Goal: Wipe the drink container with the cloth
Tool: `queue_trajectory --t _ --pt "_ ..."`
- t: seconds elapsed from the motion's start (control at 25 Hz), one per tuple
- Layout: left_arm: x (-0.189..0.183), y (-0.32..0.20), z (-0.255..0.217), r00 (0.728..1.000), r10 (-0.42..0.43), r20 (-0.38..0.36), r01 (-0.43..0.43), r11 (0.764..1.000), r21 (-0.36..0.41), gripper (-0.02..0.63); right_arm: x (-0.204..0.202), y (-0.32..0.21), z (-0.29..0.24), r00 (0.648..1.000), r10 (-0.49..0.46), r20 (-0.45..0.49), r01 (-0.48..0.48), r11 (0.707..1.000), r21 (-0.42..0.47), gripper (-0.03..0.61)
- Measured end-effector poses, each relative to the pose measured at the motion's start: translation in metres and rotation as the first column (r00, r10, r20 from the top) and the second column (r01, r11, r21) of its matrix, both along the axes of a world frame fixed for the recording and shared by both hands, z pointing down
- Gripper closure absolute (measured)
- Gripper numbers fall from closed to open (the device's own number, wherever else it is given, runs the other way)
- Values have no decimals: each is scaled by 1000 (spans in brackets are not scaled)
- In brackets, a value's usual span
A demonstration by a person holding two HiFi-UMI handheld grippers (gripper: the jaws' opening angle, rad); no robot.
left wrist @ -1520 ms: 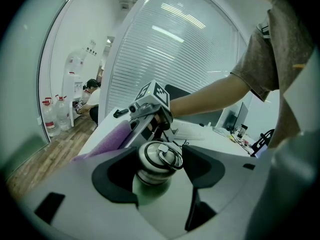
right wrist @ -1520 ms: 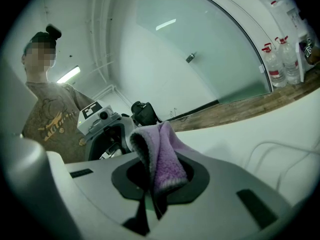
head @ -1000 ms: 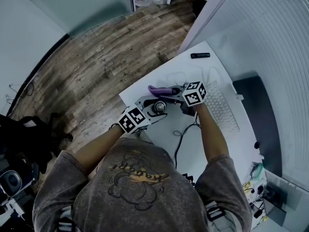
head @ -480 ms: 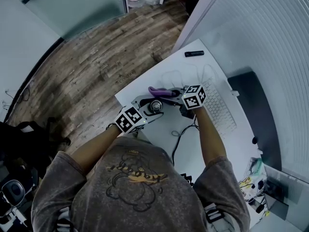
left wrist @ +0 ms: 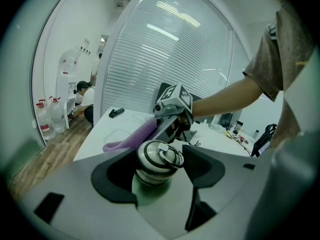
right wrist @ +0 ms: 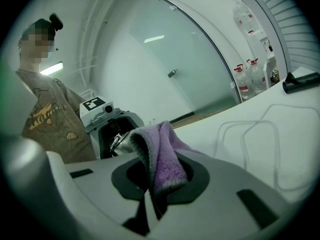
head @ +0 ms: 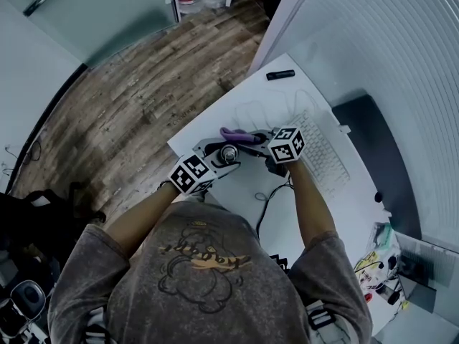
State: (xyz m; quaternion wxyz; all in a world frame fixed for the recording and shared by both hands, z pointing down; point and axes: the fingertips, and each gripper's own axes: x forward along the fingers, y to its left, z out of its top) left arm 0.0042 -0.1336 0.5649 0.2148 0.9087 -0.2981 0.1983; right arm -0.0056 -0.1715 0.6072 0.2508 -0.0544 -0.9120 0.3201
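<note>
left gripper [left wrist: 159, 171]: jaws spread wide and clamped on the drink container [left wrist: 157, 160], which seems meant to steady it for wiping.
drink container: upright between the pads, ring lid on top, held above the near edge of the white surface [head: 344, 206].
right gripper [right wrist: 160, 184]: jaws together on a fold of the purple cloth [right wrist: 162, 159], and the loose end reaches toward the lid.
contact: the cloth is just beside the lid, but i cannot tell whether they touch.
pose: both forearms reach forward and the grippers face each other, each tilted slightly down.
</note>
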Motion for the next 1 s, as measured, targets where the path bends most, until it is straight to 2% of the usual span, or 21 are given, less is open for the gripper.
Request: queue_trajectory --t 0.44,1.0 --pt "1 0 0 1000 6 4 -6 1000 12 321 10 6 -3 993 117 -11 -116 990 76 529" --pt "1 0 0 1000 22 10 -22 1000 20 321 21 20 -6 964 265 -10 -260 952 161 529"
